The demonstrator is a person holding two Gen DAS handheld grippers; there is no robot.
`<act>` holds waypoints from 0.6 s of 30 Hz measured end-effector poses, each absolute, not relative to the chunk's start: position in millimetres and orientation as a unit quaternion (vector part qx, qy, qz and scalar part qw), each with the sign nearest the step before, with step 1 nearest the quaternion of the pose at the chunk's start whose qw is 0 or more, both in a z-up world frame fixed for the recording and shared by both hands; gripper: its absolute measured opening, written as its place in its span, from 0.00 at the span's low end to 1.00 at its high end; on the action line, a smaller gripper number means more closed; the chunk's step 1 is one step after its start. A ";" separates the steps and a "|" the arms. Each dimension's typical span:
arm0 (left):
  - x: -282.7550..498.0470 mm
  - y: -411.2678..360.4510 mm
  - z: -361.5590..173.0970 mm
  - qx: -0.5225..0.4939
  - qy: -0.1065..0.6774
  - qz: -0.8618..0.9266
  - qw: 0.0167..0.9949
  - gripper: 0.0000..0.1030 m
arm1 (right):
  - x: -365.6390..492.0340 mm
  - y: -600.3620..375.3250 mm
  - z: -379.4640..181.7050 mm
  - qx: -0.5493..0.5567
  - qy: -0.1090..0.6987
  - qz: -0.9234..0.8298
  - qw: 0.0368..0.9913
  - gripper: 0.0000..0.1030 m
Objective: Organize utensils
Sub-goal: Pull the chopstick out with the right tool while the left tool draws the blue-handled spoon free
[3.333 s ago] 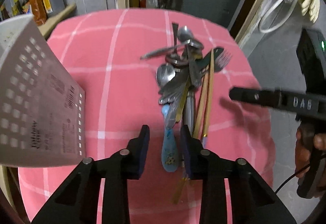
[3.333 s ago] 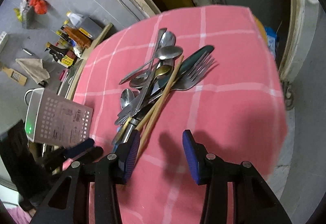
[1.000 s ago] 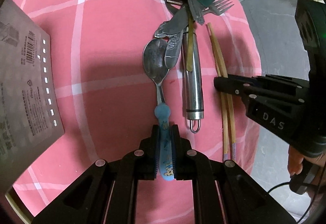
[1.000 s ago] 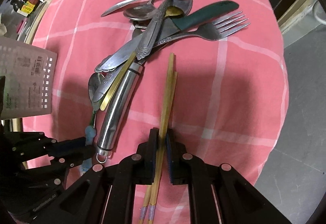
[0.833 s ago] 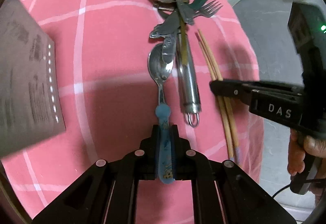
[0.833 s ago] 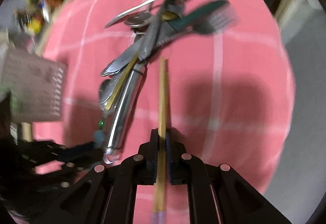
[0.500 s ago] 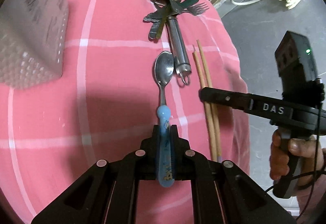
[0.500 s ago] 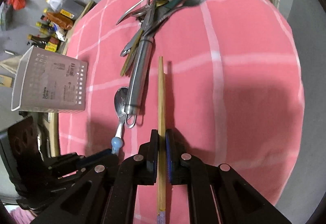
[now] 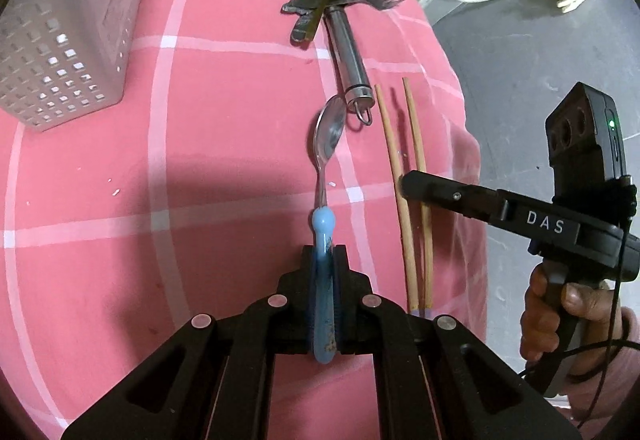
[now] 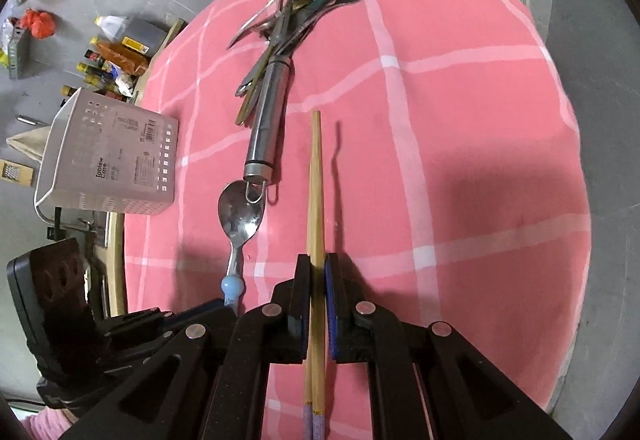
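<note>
Blue-handled spoon point(image 9: 326, 176) is pinched in the left gripper point(image 9: 324, 260), and the right gripper point(image 10: 317, 272) pinches the wooden chopsticks point(image 10: 315, 200), so the picking-up step looks done. I think each next goes into the white holder point(image 10: 108, 156), which stands off to the left of both jaws, and each must be tipped up to drop in. A second ago both lay against the pile point(image 10: 304, 0); now that pile sits far ahead of the jaws.

Left tool point(image 9: 324, 260) clamping blue-handled spoon point(image 9: 325, 176), 2 chopsticks point(image 9: 404, 176) beside
</note>
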State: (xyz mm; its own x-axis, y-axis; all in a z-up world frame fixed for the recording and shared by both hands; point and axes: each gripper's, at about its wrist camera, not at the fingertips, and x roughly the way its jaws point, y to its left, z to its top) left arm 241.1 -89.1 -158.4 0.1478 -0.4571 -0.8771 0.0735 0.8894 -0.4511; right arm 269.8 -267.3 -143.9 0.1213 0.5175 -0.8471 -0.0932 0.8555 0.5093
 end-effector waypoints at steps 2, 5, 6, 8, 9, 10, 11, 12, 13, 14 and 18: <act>247.9 -87.7 -159.4 -0.156 0.641 -0.181 0.730 0.05 | 272.9 -263.5 -144.5 0.160 0.637 0.206 0.726 0.07; 256.0 -86.5 -159.1 -0.164 0.647 -0.183 0.722 0.06 | 278.0 -254.9 -142.4 0.135 0.648 0.197 0.723 0.08; 257.5 -87.4 -158.3 -0.158 0.650 -0.183 0.721 0.06 | 279.2 -251.8 -141.1 0.122 0.650 0.192 0.725 0.08; 260.2 -91.0 -156.5 -0.141 0.654 -0.186 0.719 0.06 | 283.3 -243.5 -139.0 0.094 0.653 0.184 0.728 0.09; 260.5 -91.1 -156.7 -0.136 0.655 -0.187 0.719 0.06 | 285.8 -238.9 -138.2 0.079 0.655 0.180 0.730 0.10; 262.3 -92.3 -157.2 -0.133 0.657 -0.189 0.718 0.06 | 287.6 -235.3 -137.5 0.064 0.655 0.178 0.731 0.10; 263.7 -92.4 -157.4 -0.130 0.659 -0.191 0.716 0.06 | 290.1 -230.2 -136.7 0.045 0.657 0.176 0.732 0.10; 264.2 -92.1 -157.8 -0.129 0.661 -0.192 0.714 0.06 | 291.9 -226.1 -136.9 0.031 0.659 0.174 0.731 0.11; 265.0 -91.3 -158.3 -0.130 0.662 -0.194 0.712 0.06 | 293.6 -223.1 -137.1 0.021 0.662 0.173 0.729 0.11; 265.4 -90.4 -159.0 -0.130 0.664 -0.196 0.710 0.06 | 295.5 -220.0 -137.5 0.010 0.665 0.171 0.727 0.11; 269.6 -90.5 -159.7 -0.125 0.671 -0.199 0.704 0.07 | 299.2 -210.1 -137.9 -0.015 0.674 0.159 0.721 0.11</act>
State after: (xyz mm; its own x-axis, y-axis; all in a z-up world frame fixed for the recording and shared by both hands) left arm 269.6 -90.5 -159.7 0.0213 -0.4471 -0.8942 0.1129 0.8898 -0.4422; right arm 299.2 -210.1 -137.9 0.0400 0.2089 -0.9771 -0.2487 0.9492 0.1928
